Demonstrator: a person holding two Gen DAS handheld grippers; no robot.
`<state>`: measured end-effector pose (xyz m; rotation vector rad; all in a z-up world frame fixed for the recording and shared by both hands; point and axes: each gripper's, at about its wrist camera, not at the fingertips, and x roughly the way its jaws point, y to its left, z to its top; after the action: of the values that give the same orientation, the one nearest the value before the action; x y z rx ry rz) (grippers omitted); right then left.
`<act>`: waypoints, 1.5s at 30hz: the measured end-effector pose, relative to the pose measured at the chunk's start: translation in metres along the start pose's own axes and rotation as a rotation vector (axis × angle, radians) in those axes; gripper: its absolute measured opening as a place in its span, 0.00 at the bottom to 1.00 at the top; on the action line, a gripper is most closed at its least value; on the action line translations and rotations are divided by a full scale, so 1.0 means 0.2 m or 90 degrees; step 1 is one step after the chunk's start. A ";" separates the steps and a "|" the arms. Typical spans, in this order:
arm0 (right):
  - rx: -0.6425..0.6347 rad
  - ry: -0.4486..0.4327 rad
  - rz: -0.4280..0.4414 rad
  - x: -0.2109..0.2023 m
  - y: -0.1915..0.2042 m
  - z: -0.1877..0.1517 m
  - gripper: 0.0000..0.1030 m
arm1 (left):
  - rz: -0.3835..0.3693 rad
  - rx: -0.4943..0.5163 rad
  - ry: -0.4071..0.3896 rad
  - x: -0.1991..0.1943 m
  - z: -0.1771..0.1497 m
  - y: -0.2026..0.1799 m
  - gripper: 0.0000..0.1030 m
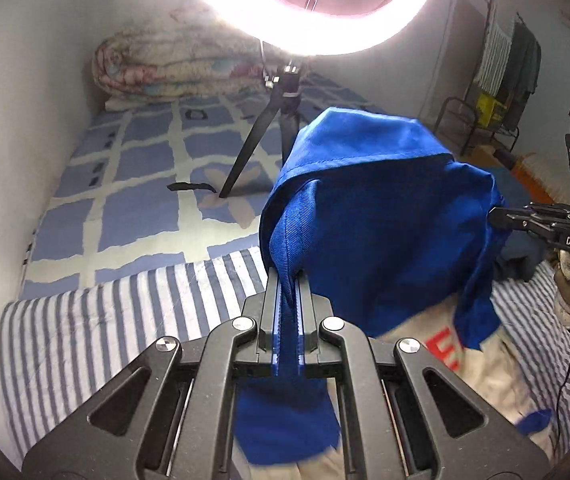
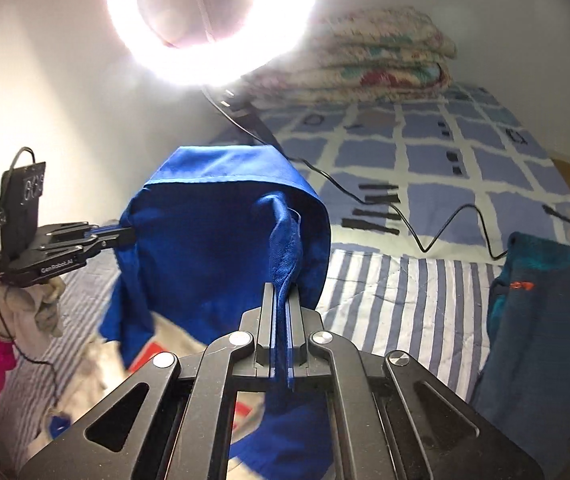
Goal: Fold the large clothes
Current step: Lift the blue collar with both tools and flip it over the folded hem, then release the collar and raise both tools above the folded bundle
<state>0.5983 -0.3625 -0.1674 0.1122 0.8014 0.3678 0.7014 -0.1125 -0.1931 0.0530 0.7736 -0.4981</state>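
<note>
Only the right wrist view shows a dark teal garment [image 2: 541,320] at the bed's [image 2: 425,168] edge; only the left view shows a clothes rack [image 1: 513,68]. One blue garment [image 1: 369,216] hangs lifted between two grippers. The left gripper [image 1: 290,280] and the right gripper [image 2: 281,292] each pinch a bunched edge tightly. One ring light [image 1: 313,4] shines above.

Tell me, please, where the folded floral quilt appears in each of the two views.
Left wrist view: the floral quilt lies upper left, against the wall at the far end of the bed.
Right wrist view: it lies upper right.
Shared landmark: the glowing ring light at the top of both pictures.
</note>
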 end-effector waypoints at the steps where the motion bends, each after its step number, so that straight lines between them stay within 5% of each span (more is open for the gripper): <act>1: 0.001 -0.008 0.003 -0.06 0.02 -0.01 0.02 | -0.001 -0.002 -0.006 -0.07 -0.02 -0.02 0.03; 20: -0.048 -0.005 0.028 -0.78 0.51 -0.50 0.02 | 0.000 0.031 -0.042 -1.00 -0.59 -0.45 0.01; 37: -0.117 0.076 -0.031 -0.89 0.77 -1.15 0.02 | 0.021 0.033 0.071 -1.06 -1.29 -0.53 0.01; 45: -0.128 0.107 -0.058 -0.83 0.78 -1.24 0.02 | 0.033 0.048 0.109 -1.00 -1.44 -0.58 0.01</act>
<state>0.2698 -0.2884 -0.1899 -0.1434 0.9268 0.3730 0.3395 -0.0672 -0.2480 0.1877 0.9178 -0.4778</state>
